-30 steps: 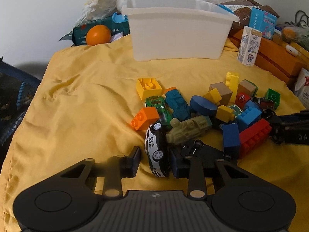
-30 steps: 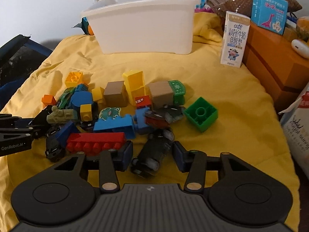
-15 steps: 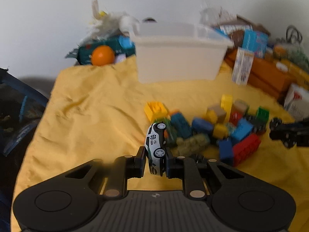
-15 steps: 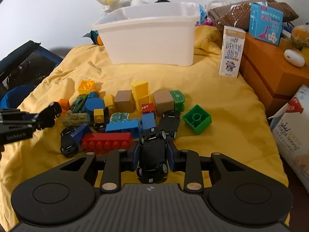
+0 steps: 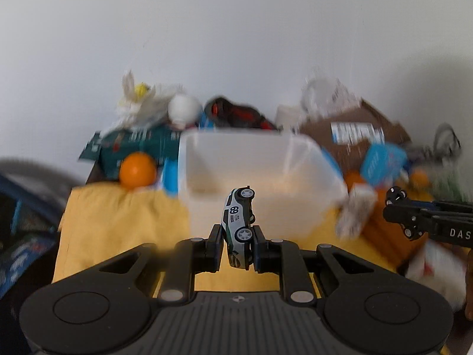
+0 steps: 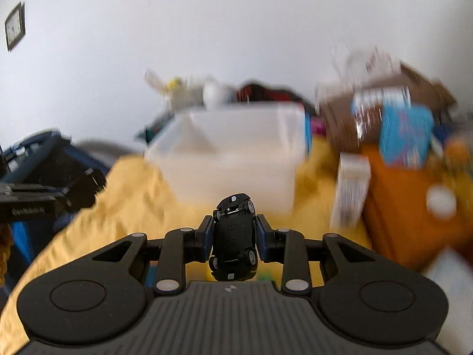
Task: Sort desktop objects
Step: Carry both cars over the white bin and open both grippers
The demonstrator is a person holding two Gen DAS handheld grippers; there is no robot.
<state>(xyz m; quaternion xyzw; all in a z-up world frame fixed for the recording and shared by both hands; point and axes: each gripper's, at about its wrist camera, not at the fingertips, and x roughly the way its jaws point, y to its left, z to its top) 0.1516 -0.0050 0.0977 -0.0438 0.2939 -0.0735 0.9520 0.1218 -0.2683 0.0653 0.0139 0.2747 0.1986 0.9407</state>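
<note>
Left gripper fingers clamp white toy car roof-to-underside; right gripper grips black toy car by its flanks. Both prob. light, rigid, slick — hold mid-body, clear of wheels.

Two toy cars, one white bin, one orange.

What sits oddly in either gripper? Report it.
Both cars are held in odd poses. The white toy car is clamped on its side in the left gripper; the black toy car sits belly-up in the right gripper, chassis showing.
</note>
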